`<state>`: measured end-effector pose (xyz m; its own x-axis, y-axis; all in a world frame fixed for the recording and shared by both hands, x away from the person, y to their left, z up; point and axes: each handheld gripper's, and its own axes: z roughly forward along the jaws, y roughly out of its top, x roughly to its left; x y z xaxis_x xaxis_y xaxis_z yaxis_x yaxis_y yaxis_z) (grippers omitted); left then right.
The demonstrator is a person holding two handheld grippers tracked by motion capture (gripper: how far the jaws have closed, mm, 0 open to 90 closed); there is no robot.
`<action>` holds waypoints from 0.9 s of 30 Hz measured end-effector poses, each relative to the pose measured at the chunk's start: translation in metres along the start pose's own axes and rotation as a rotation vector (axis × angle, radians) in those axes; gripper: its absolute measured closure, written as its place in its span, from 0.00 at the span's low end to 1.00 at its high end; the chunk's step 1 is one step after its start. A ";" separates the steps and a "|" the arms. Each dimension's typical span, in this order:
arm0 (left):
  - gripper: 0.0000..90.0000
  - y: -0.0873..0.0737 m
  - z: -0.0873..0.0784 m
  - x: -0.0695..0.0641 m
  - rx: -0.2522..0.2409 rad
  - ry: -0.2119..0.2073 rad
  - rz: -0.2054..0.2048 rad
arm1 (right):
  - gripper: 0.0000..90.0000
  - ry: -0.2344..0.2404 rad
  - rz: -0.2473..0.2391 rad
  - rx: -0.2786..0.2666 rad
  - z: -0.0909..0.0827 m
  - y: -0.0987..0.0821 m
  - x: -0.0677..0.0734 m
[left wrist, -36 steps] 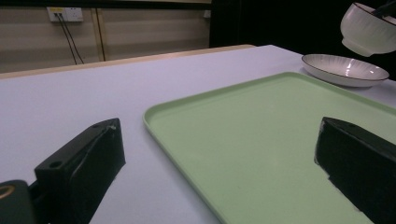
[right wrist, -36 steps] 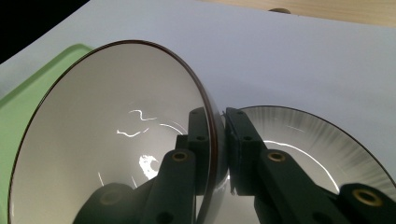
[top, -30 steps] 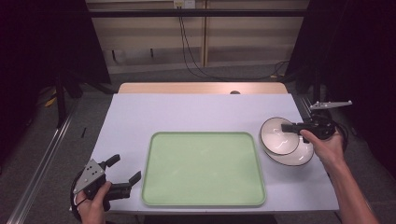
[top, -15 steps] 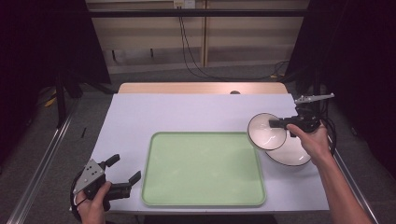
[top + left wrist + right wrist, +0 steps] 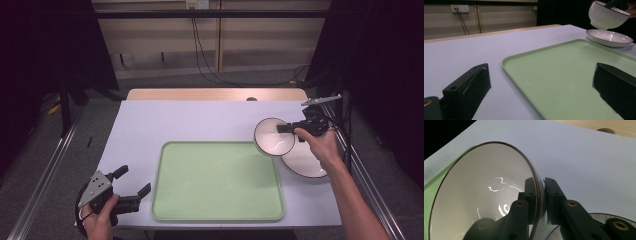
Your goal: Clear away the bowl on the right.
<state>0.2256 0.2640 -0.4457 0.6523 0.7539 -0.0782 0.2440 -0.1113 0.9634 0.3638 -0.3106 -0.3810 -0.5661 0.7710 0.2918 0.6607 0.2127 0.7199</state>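
Lavender tabletop (image 5: pixel 200 120), bowl (image 5: pixel 272 137) aloft.
My right tongs (image 5: pixel 541 195) pinch its rim (plate (image 5: pixel 307 165) below); left tongs (image 5: pixel 132 185) gape, empty.

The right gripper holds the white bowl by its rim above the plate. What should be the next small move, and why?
Probably carry the bowl sideways over the green tray and lower it there. The right gripper is clamped on the bowl's rim, the bowl hangs in the air clear of the shallow plate, and the tray beside it lies bare. The left gripper rests open near the tray's corner.
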 end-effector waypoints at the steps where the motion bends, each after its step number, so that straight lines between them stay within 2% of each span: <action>1: 0.02 0.000 0.000 0.000 0.000 0.001 -0.001 | 0.90 0.006 0.002 0.007 0.003 0.001 0.000; 4: 0.02 0.000 0.000 0.000 0.003 -0.002 -0.001 | 0.90 -0.002 -0.006 0.018 0.013 0.003 0.000; 12: 0.02 0.000 0.000 -0.001 -0.004 -0.001 -0.008 | 0.90 0.002 0.025 0.027 0.030 0.005 -0.002; 21: 0.02 0.000 0.000 0.000 -0.005 -0.009 -0.003 | 0.90 -0.019 0.021 0.063 0.042 0.001 -0.004; 27: 0.02 0.000 0.000 0.000 -0.005 -0.008 -0.004 | 0.90 -0.019 0.033 0.059 0.045 0.000 -0.003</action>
<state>0.2253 0.2639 -0.4457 0.6571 0.7491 -0.0839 0.2428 -0.1050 0.9644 0.3881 -0.2859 -0.4106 -0.5341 0.7894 0.3026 0.7073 0.2212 0.6714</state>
